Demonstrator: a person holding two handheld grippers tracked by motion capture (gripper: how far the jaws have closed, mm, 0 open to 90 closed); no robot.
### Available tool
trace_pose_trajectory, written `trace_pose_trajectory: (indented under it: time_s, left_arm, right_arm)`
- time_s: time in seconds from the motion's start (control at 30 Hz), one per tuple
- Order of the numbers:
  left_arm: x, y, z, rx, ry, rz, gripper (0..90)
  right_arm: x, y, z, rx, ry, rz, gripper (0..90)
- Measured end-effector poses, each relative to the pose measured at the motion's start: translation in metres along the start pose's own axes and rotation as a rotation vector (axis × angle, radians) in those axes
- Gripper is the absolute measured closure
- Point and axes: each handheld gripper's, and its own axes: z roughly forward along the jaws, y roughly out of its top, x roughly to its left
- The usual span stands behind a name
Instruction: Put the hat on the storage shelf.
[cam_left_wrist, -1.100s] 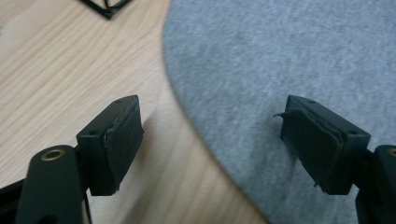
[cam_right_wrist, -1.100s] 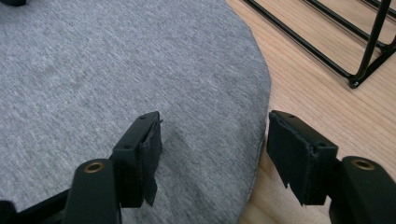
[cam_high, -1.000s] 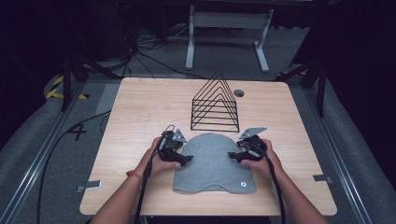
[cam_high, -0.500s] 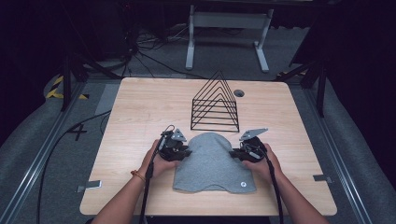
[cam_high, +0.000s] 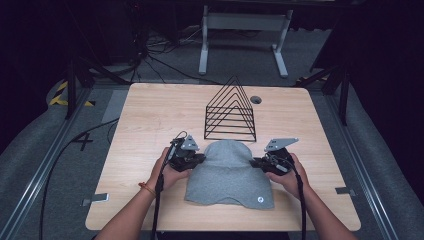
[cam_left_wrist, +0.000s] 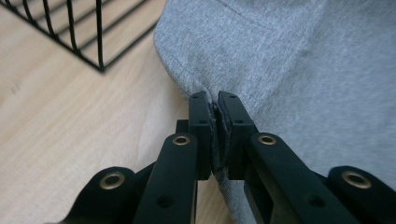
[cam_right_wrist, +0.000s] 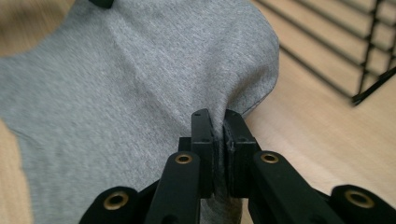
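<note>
A grey knit beanie (cam_high: 229, 172) lies flat on the wooden surface (cam_high: 150, 115) near its front edge, crown pointing toward a black wire rack (cam_high: 231, 112) at the middle. The left gripper (cam_high: 196, 159) has just clamped its jaws onto the hat's left edge; the fabric shows pinched between them in the left gripper view. The right gripper (cam_high: 256, 162) has likewise just clenched on the right edge. Both grips look secured; judging from this, the lift has barely begun, and carrying and placing the hat remain
</note>
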Motion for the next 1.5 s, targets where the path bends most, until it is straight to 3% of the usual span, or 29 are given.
trace_pose_trajectory:
  time_s: [0.17, 0.27, 0.6, 0.67, 0.7, 0.83, 0.9, 1.03, 1.27, 1.5]
  left_arm:
    - [-0.006, 0.025, -0.025, -0.098, 0.005, 0.033, 85.2]
    - [-0.010, 0.047, -0.040, -0.116, 0.027, 0.097, 85.3]
    - [-0.018, 0.104, -0.083, -0.225, 0.077, 0.189, 85.4]
    - [-0.017, 0.111, -0.087, -0.238, 0.080, 0.191, 85.4]
    - [-0.015, 0.121, -0.093, -0.258, 0.086, 0.199, 85.5]
    - [-0.005, 0.145, -0.104, -0.292, 0.103, 0.197, 85.5]
    - [-0.001, 0.152, -0.107, -0.304, 0.117, 0.196, 85.6]
    - [0.015, 0.174, -0.112, -0.321, 0.139, 0.179, 85.6]
    - [0.040, 0.201, -0.114, -0.318, 0.172, 0.151, 85.6]
    - [0.064, 0.215, -0.109, -0.312, 0.220, 0.127, 85.7]
  right_arm:
    - [0.002, 0.015, -0.032, -0.095, -0.029, -0.019, 84.8]
    - [0.005, 0.027, -0.055, -0.161, -0.050, -0.034, 84.8]
    - [0.002, 0.067, -0.106, -0.291, -0.108, -0.075, 84.8]
    - [0.002, 0.072, -0.111, -0.305, -0.117, -0.077, 84.8]
    - [-0.001, 0.085, -0.122, -0.329, -0.136, -0.087, 84.8]
    - [-0.009, 0.108, -0.136, -0.362, -0.165, -0.093, 84.8]
    - [-0.012, 0.114, -0.138, -0.367, -0.168, -0.088, 84.8]
    - [-0.025, 0.146, -0.148, -0.366, -0.210, -0.108, 84.8]
    - [-0.042, 0.181, -0.153, -0.380, -0.257, -0.123, 84.8]
    - [-0.063, 0.207, -0.146, -0.390, -0.276, -0.088, 84.9]
